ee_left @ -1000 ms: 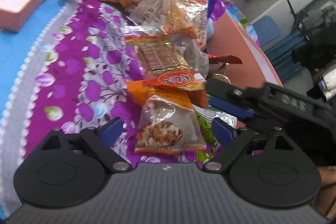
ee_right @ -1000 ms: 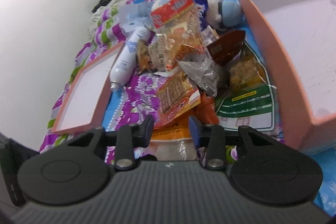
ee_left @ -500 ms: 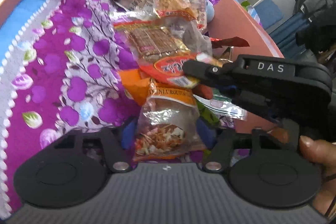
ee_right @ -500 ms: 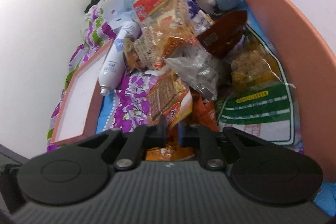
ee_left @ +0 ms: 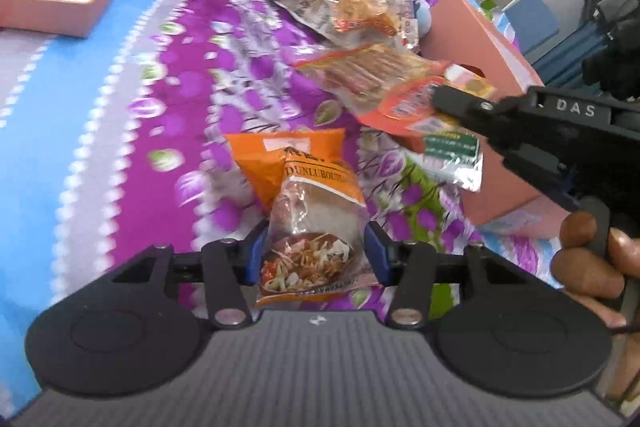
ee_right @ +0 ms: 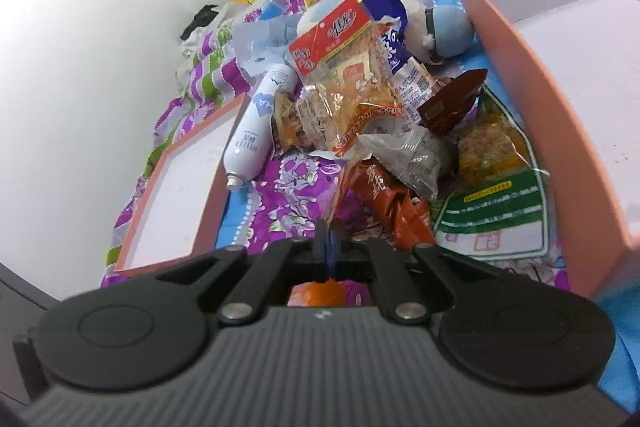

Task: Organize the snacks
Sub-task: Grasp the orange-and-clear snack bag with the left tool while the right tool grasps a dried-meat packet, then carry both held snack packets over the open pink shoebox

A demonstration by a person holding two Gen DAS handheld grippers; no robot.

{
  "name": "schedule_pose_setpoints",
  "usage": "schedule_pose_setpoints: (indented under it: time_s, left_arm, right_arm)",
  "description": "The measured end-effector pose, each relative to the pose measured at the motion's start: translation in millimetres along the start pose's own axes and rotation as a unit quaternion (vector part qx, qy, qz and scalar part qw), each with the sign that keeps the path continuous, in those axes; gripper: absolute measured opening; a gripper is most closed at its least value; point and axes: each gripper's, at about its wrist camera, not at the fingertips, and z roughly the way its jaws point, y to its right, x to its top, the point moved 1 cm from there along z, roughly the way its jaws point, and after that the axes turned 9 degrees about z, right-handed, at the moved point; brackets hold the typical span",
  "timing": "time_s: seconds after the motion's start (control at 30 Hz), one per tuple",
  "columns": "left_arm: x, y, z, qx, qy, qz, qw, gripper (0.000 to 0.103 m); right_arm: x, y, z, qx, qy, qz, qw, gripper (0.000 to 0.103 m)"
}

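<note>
Left wrist view: you are closing the left gripper (ee_left: pixel 316 255) around the noodle snack packet (ee_left: pixel 312 227), which is lying on the purple floral cloth (ee_left: pixel 160 147) at the near centre. The jaws have just been closing, and the blue pads are now pressing both side edges of the packet. To the right, the right gripper (ee_left: pixel 440 99) is pinching a corner of the red-and-orange cracker packet (ee_left: pixel 384 87), which is hanging clear of the cloth near the pink box (ee_left: pixel 492 39); its jaws are pressed fully together on the film.

Right wrist view: the same jaws are meeting on thin film (ee_right: pixel 334 203), edge-on to the camera. The rest of the pile is lying beyond, between the pink box (ee_right: pixel 540 75) on the right and a shallow pink lid (ee_right: pixel 212 187) on the left.

Handling, as a judgement: both packets are looking light, soft and crinkly, and the film is likely slippery. The crackers are probably brittle, so you are best holding by the sealed seam. The noodle packet is puffed and is likely to yield at the middle; a hold nearer its end seal should be surer.

Count: two grippers, two packets in hold, one white spray can (ee_right: pixel 256 131), one box, one lid. About seven further packets are lying in the pile; overlap is making the exact number uncertain.
</note>
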Motion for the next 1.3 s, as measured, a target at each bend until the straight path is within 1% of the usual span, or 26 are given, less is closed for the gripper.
schedule_pose_setpoints:
  time_s: [0.13,0.2,0.27,0.37,0.43,0.53,0.63,0.77,0.83,0.87,0.93,0.97,1.0,1.07,1.13,1.17,1.2,1.27,1.3]
  left_arm:
    - [-4.7,-11.1,-20.8,0.018,-0.001,-0.001,0.9998,0.055]
    - [-4.5,-14.6,-26.9,0.038,-0.002,0.009,0.9992,0.055]
    - [-4.0,-20.9,-31.3,0.047,-0.003,0.001,0.9989,0.054]
    - [-3.2,-23.5,-38.9,0.035,0.004,-0.009,0.9993,0.054]
    - [-2.1,-20.6,-40.8,0.028,0.006,-0.003,0.9996,0.054]
    - [-3.5,-14.4,-38.5,0.017,0.000,-0.003,0.9999,0.054]
    - [-5.7,-11.3,-34.4,-0.003,-0.005,-0.009,0.9999,0.054]
    - [-10.4,-11.8,-32.4,0.013,-0.012,-0.005,0.9998,0.054]
    - [-11.9,-12.3,-34.2,0.016,-0.014,-0.002,0.9998,0.055]
    - [-11.9,-13.0,-34.2,0.018,-0.015,-0.001,0.9997,0.057]
    - [-13.3,-14.5,-35.3,0.021,-0.021,-0.003,0.9996,0.067]
    - [-13.5,-15.5,-35.8,0.024,-0.023,-0.006,0.9994,0.078]
    - [-13.7,-15.9,-36.4,0.029,-0.022,-0.008,0.9993,0.085]
    - [-13.8,-16.3,-38.6,0.046,-0.023,-0.005,0.9987,0.087]
    - [-14.2,-18.0,-41.4,0.055,-0.020,-0.010,0.9982,0.091]
    - [-14.4,-19.6,-43.0,0.057,-0.019,-0.017,0.9980,0.093]
    - [-14.7,-21.2,-45.4,0.059,-0.015,-0.024,0.9978,0.093]
    - [-14.4,-23.1,-51.0,0.059,-0.006,-0.036,0.9976,0.093]
    - [-14.1,-23.4,-53.6,0.056,-0.002,-0.041,0.9976,0.093]
  right_arm:
    - [-8.3,-1.7,-20.2,0.003,0.018,0.003,1.000,0.003]
    - [-13.1,-2.3,-28.8,0.000,0.023,0.006,1.000,0.003]
    - [-18.9,-2.8,-37.5,-0.005,0.026,0.003,1.000,0.003]
    - [-30.3,-2.7,-50.5,-0.013,0.025,-0.003,1.000,0.003]
    - [-38.4,0.4,-58.8,-0.018,0.021,-0.001,1.000,0.003]
    - [-50.6,6.9,-69.0,-0.029,0.013,0.004,0.999,0.003]
    - [-64.1,13.2,-76.1,-0.040,0.000,0.004,0.999,0.003]
    - [-78.0,18.0,-79.8,-0.059,-0.011,-0.009,0.998,0.004]
    - [-84.7,22.1,-80.2,-0.077,-0.011,-0.017,0.997,0.006]
    - [-87.1,23.9,-79.4,-0.087,-0.010,-0.023,0.996,0.006]
    - [-89.2,28.0,-75.8,-0.100,-0.016,-0.031,0.994,0.007]
    - [-89.7,30.1,-73.9,-0.106,-0.019,-0.033,0.994,0.007]
    - [-90.5,31.6,-72.4,-0.115,-0.019,-0.037,0.992,0.010]
    - [-91.7,32.6,-70.3,-0.142,-0.013,-0.047,0.989,0.025]
    - [-93.0,32.5,-72.0,-0.147,-0.001,-0.056,0.988,0.070]
    - [-93.6,31.4,-73.4,-0.150,0.010,-0.063,0.987,0.079]
    - [-94.4,29.8,-74.9,-0.154,0.019,-0.073,0.985,0.087]
    - [-94.7,24.5,-74.3,-0.164,0.029,-0.105,0.980,0.086]
    - [-94.2,21.7,-74.1,-0.160,0.033,-0.122,0.979,0.086]
